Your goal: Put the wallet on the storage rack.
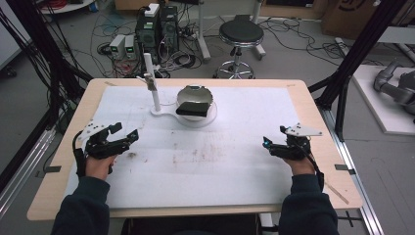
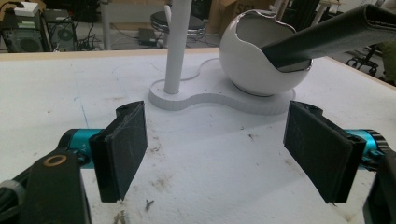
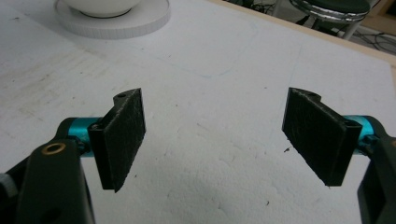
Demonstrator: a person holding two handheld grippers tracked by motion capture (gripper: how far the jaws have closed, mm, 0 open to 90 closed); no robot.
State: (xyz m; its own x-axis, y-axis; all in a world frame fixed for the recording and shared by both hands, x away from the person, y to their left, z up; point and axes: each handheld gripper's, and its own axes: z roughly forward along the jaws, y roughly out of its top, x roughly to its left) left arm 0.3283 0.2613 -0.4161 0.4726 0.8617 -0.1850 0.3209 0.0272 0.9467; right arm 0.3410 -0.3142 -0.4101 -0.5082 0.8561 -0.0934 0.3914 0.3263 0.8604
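Both grippers, left gripper (image 1: 128, 136) and right gripper (image 1: 267, 143), rest apart on worktop (image 1: 235, 166), fingers wide, empty; black case (image 1: 194, 108) sits propped in white bowl (image 1: 195, 95).

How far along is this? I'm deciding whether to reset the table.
Looks done: the black case rests tilted in the white bowl on its stand base. In hand: nothing; the left gripper and right gripper are open, apart from the bowl. Left: probably nothing.
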